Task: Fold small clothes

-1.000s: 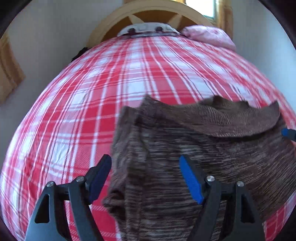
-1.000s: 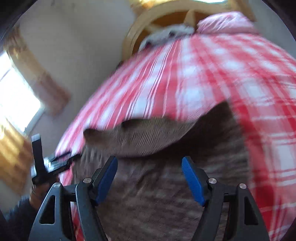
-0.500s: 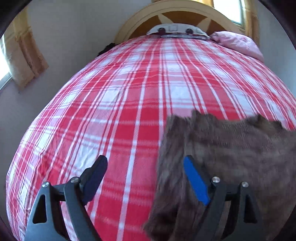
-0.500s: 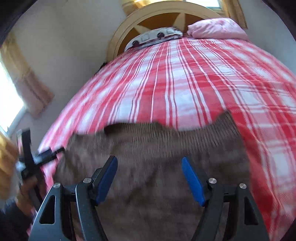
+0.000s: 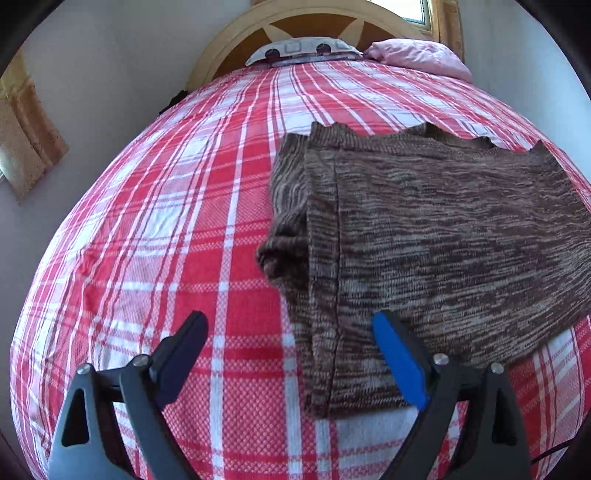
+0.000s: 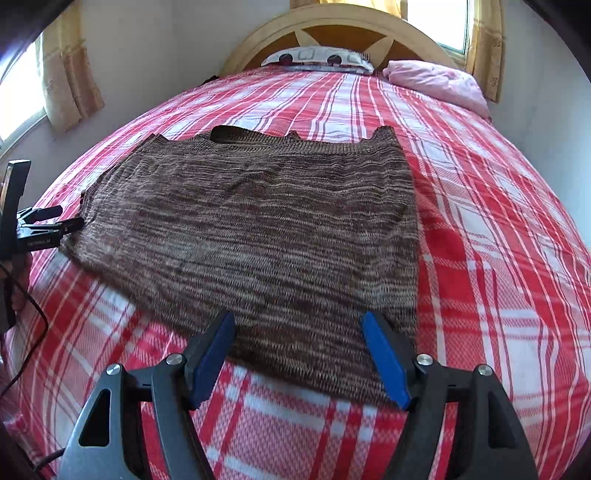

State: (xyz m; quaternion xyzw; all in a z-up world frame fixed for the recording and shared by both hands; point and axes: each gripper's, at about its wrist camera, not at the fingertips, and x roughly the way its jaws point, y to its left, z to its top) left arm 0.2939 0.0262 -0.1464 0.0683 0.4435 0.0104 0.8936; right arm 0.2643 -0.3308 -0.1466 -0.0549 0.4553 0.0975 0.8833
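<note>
A brown marled knit garment [image 6: 258, 229] lies flat on the red and white plaid bed [image 6: 498, 221], folded into a rough rectangle. In the left wrist view the garment [image 5: 443, 236] fills the right side, with a bunched sleeve at its left edge. My left gripper [image 5: 291, 354] is open and empty, above the garment's near left corner. My right gripper [image 6: 299, 354] is open and empty, just above the garment's near edge. The left gripper also shows in the right wrist view [image 6: 55, 225], at the garment's left edge.
A wooden headboard [image 6: 332, 33] stands at the far end of the bed, with a patterned pillow [image 6: 317, 59] and a pink pillow [image 6: 439, 85]. Curtained windows sit on the left wall [image 6: 66, 81]. A black cable [image 6: 26, 332] hangs at the left.
The lifted top flap has been laid down, so the garment now lies flat. Both grippers have drawn back toward the near edge and stay open.
</note>
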